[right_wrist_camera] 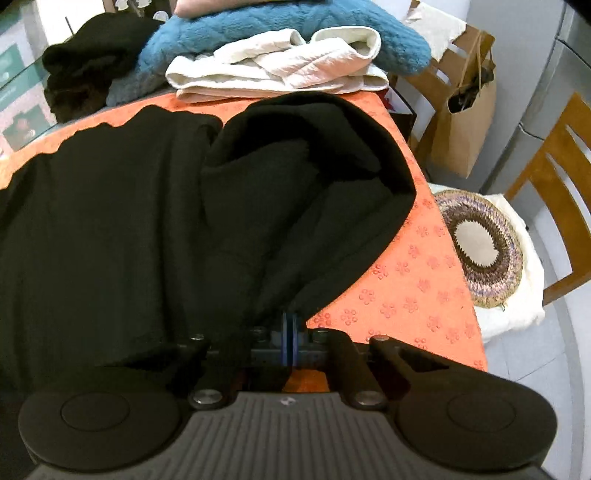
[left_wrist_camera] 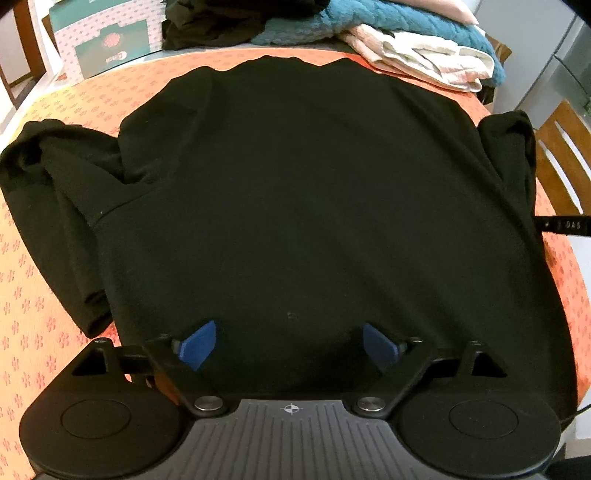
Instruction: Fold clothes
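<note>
In the left wrist view, a black sweater (left_wrist_camera: 303, 206) lay spread flat on the orange tablecloth (left_wrist_camera: 40, 280), its body filling the middle of the picture. One sleeve bunched at nine o'clock and the other at three o'clock, neither laid across the body. The left gripper (left_wrist_camera: 290, 345) hovered at six o'clock with its blue pads spread wide and nothing between them, over the garment's near edge. By that showing, the body was laid out flat while the sleeves and body folds remained to be made.

In the right wrist view, the right gripper (right_wrist_camera: 290, 334) sat at six o'clock, its pads pinched together on an edge of the sweater's right sleeve (right_wrist_camera: 314, 192). The sleeve rose in a loose hump toward twelve o'clock. Folded pale cloths (right_wrist_camera: 273, 70) and a blue fleece (right_wrist_camera: 258, 26) lay beyond at twelve.
</note>
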